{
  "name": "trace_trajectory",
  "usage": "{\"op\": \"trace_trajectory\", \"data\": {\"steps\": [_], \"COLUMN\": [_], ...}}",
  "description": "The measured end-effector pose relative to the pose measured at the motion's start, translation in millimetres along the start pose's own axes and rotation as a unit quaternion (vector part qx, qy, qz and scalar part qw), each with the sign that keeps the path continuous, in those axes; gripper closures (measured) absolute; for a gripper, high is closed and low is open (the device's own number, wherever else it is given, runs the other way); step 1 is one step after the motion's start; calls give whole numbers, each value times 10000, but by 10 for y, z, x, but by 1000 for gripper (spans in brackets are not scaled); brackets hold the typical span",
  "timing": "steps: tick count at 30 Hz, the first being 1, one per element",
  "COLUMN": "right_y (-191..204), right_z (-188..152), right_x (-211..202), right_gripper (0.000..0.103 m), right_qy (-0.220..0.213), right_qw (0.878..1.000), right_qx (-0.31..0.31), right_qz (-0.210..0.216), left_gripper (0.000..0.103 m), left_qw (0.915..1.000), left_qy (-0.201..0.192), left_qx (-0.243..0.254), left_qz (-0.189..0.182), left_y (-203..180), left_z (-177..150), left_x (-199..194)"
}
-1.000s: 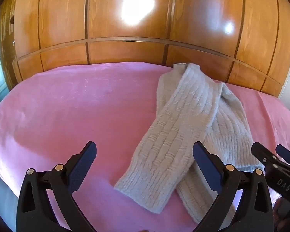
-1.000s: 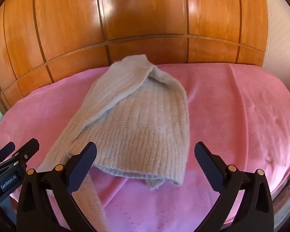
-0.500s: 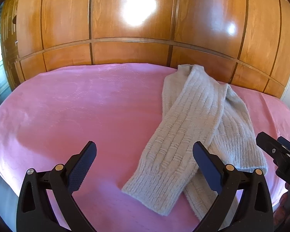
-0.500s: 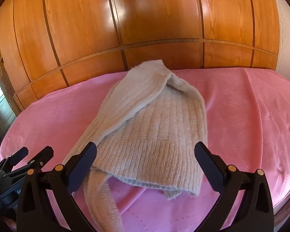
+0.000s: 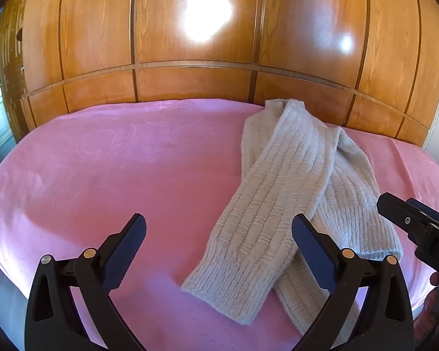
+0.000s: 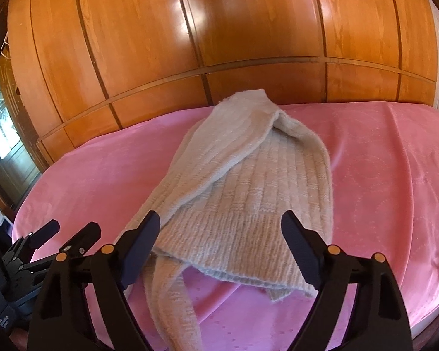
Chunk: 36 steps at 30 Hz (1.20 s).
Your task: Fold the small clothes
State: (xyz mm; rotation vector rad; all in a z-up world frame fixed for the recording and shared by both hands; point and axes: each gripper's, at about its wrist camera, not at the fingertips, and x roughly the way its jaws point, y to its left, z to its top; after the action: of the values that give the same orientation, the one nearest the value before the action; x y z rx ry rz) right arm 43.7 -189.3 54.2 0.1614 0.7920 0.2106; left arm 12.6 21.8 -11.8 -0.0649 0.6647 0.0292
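Now the sweater [image 5: 295,204] lies on the pink cover [image 5: 117,169], its body toward the 3 o'clock side in the left wrist view, one sleeve [image 5: 266,219] crossed over it and running down toward 6 o'clock. The left gripper [image 5: 219,242] hangs above the cover with its jaws wide apart, holding nothing; its right finger [image 5: 313,251] overlaps the sleeve's edge in the picture, though contact cannot be told. At 3 o'clock the right gripper's tips [image 5: 412,219] poke in beside the sweater's hem.

From the right wrist, the right gripper [image 6: 221,242] is spread too, empty, with the hem [image 6: 234,251] showing between its fingers. The other sleeve [image 6: 172,301] trails toward 6 o'clock. The left gripper [image 6: 64,234] shows at 9 o'clock. Behind the cover, from 9 to 3 o'clock, stands a glossy wooden wardrobe [image 6: 219,44].
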Motion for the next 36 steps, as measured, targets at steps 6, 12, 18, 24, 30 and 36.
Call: {"op": "trace_trajectory", "data": {"steps": [6, 12, 18, 24, 30, 36], "right_y": [-39, -64, -75, -81, -88, 13], "right_z": [67, 139, 178, 198, 237, 288], "right_x": [43, 98, 132, 360, 705, 1257], "right_gripper": [22, 22, 22, 24, 34, 54], "right_qy": [106, 160, 179, 429, 701, 1169], "right_qw": [9996, 9983, 9977, 9953, 9910, 9815], "right_qx": [186, 286, 336, 434, 674, 919], "right_qz": [193, 474, 554, 749, 923, 1210], "left_gripper": [4, 4, 4, 4, 4, 4], "left_qw": [10000, 10000, 10000, 9998, 9992, 9963], "left_qy": [27, 69, 89, 195, 181, 273], "left_qx": [-4, -31, 35, -39, -262, -636], "left_qz": [-7, 17, -16, -17, 233, 516], "left_y": [17, 35, 6, 67, 342, 613], "left_z": [4, 17, 14, 14, 18, -60], "left_x": [6, 22, 39, 98, 115, 139]}}
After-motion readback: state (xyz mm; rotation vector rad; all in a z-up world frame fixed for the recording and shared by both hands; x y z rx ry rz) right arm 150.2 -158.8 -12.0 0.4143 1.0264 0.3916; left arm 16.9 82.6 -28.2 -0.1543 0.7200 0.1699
